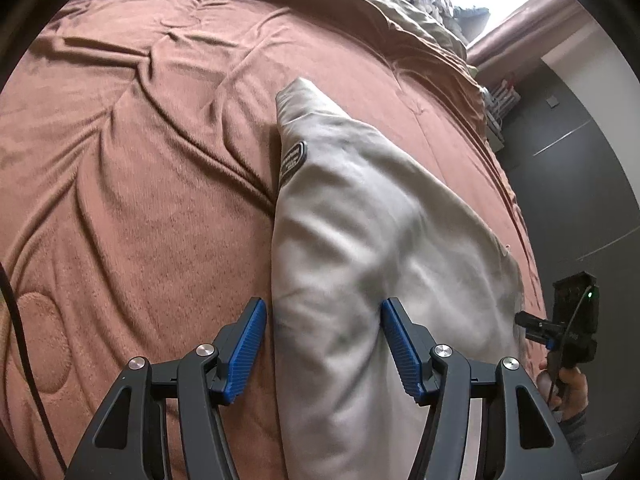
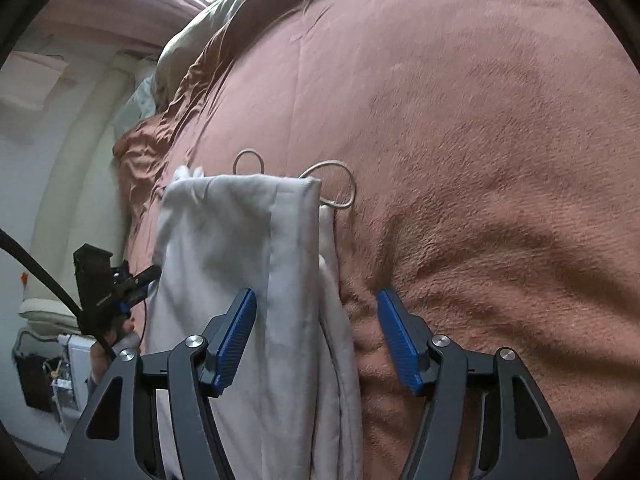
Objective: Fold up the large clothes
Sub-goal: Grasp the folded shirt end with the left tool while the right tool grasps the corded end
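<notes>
Folded pale trousers point(image 1: 360, 240) lying on a brown blanket point(image 1: 140, 200), drawstring point(image 2: 336, 184) looped out. Left gripper point(image 1: 324, 344) and right gripper point(image 2: 316, 336) both parted, straddling cloth, gripping nothing

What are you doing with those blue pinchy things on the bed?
A person is folding a pale grey cotton garment on a fuzzy reddish-brown blanket, one tool in each hand. The garment already lies in a long narrow strip, its drawstring loops poking out at one end. The left tool and the right tool each hang over the strip with their blue pads spread apart, so neither pinches the cloth.
</notes>
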Motion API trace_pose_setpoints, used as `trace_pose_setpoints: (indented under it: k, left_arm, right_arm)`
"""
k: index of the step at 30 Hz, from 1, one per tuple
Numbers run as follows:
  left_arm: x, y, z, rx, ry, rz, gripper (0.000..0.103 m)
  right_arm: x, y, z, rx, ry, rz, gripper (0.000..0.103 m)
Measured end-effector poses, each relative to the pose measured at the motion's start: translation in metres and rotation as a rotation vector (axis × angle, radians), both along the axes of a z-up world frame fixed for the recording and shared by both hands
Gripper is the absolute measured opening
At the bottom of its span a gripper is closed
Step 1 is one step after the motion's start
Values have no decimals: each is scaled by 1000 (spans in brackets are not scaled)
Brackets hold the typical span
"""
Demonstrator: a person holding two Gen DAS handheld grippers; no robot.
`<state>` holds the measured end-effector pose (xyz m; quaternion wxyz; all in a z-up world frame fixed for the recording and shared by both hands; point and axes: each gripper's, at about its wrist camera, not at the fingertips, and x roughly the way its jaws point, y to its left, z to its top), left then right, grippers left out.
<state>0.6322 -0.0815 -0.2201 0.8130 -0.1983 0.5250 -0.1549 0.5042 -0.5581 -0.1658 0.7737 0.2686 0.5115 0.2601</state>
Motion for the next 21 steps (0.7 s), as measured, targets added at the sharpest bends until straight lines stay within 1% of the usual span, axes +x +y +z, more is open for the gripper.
trace_pose_setpoints:
  k: [4,7,9,10,11,12,13,14,16,18,21]
  left_arm:
    - [4,-1,1,11,-7,-3,56]
    - [8,-5,1,36,-13,-6,51]
    - [7,-8,3,70,-22,-6,48]
    - [7,-10,4,83,-25,-3,47]
    - [7,-12,6,96,-28,3,43]
    - [6,-13,7,105,-32,7,39]
    - [6,-15,9,116,-37,11,37]
    - [4,-17,11,125,-44,11,33]
    - [2,-21,15,138,-53,3,26]
    - [0,-23,22,137,-62,4,20]
    - [-7,-21,37,129,-95,7,18]
  right_arm:
    - [23,6,-9,77,27,63,62]
    - [38,10,-15,104,30,77,63]
    - [45,13,-18,123,32,71,63]
    - [48,14,-19,125,30,67,62]
    - [47,14,-20,111,22,66,61]
    - [46,18,-18,78,8,73,59]
    - [43,22,-16,46,-5,79,50]
    - [39,29,-14,35,-8,79,39]
    - [34,32,-10,55,-9,81,24]
    - [29,36,-2,45,-38,77,20]
    - [16,44,15,15,-92,70,16]
